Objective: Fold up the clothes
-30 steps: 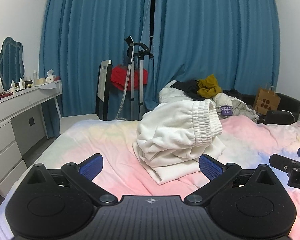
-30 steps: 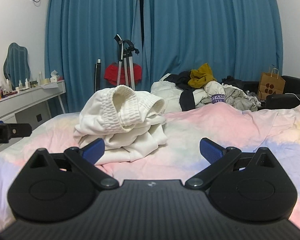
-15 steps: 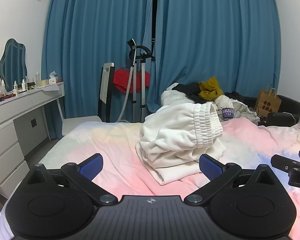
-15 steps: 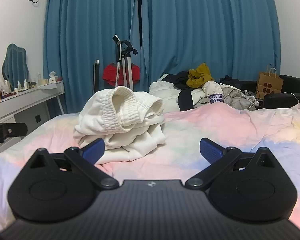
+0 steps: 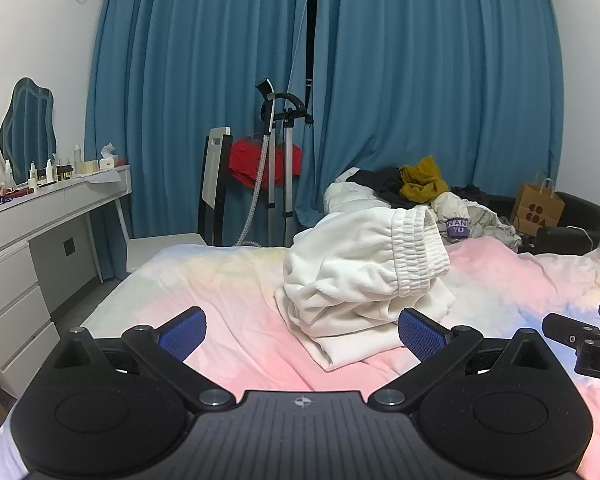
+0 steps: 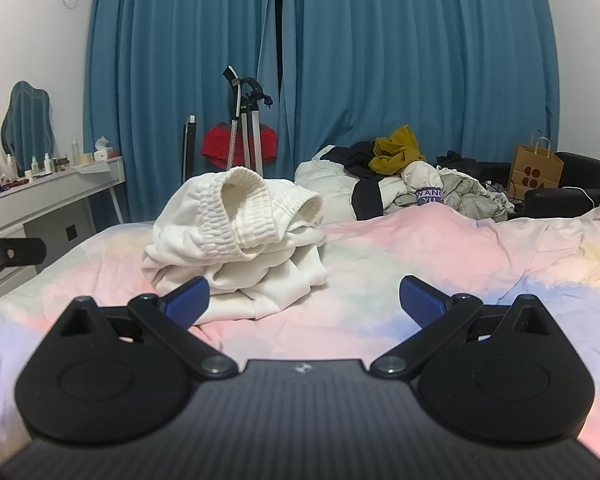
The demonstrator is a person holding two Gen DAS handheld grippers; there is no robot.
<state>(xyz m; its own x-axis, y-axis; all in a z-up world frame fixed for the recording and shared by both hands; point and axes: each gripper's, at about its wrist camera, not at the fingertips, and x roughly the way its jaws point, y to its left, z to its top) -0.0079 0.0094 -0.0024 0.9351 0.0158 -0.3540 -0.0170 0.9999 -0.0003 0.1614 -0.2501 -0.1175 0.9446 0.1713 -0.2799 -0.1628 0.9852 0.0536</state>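
Note:
A white fleece garment [image 5: 360,276] with a ribbed elastic band lies bunched and roughly folded on the pastel tie-dye bed [image 5: 220,304]; it also shows in the right wrist view [image 6: 236,240]. My left gripper [image 5: 302,334] is open and empty, low over the bed just in front of the garment. My right gripper [image 6: 304,304] is open and empty, to the right of the garment and a little short of it. The right gripper's tip shows in the left wrist view [image 5: 580,336], and the left gripper's tip shows in the right wrist view [image 6: 8,256].
A heap of unfolded clothes [image 6: 404,184] lies at the bed's far end. A garment steamer stand [image 5: 276,160] with a red item and a chair stand before blue curtains. A white dresser [image 5: 28,232] is at left. A paper bag [image 6: 534,170] is at far right.
Both grippers have tilted up and drawn back slightly; the garment sits lower and a little farther in both views. Both stay open and the garment has not moved.

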